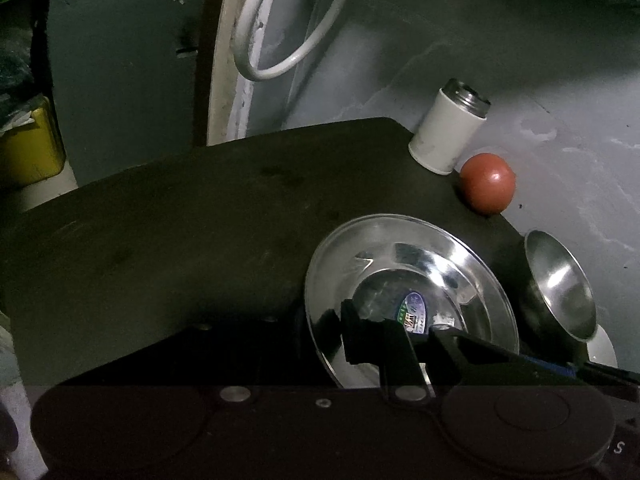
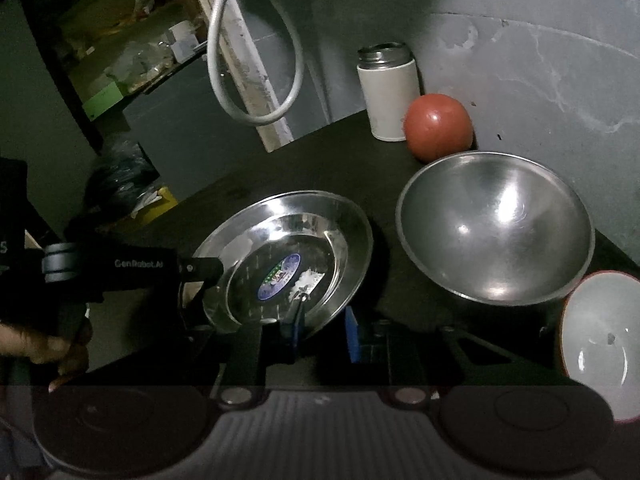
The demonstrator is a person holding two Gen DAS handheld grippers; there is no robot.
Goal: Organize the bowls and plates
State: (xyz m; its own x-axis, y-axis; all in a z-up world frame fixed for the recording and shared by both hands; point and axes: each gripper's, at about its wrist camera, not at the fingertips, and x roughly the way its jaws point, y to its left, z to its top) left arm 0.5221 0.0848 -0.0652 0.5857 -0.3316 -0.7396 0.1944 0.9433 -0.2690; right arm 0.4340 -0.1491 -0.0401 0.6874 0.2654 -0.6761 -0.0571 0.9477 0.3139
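Both grippers are on the shiny round steel plate (image 2: pixel 288 256) at mid-worktop (image 1: pixel 160 240): left gripper (image 1: pixel 394 334) jaws clamped on its left rim, right gripper (image 2: pixel 320 334) jaws clamped on its near rim. Judging the plate grasped; next, lift it level, clear of the large steel bowl (image 2: pixel 496 228) to its right.

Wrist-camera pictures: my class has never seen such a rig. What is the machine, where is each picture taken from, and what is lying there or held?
No robot: a person holds a two-fingered gripper in each hand, each with a forward-looking camera. One picture looks from the left gripper, the other from the right gripper. On the dark table are a steel plate, steel bowl, white bowl, tomato and white canister. Both grippers' jaws appear closed on the plate's rim.
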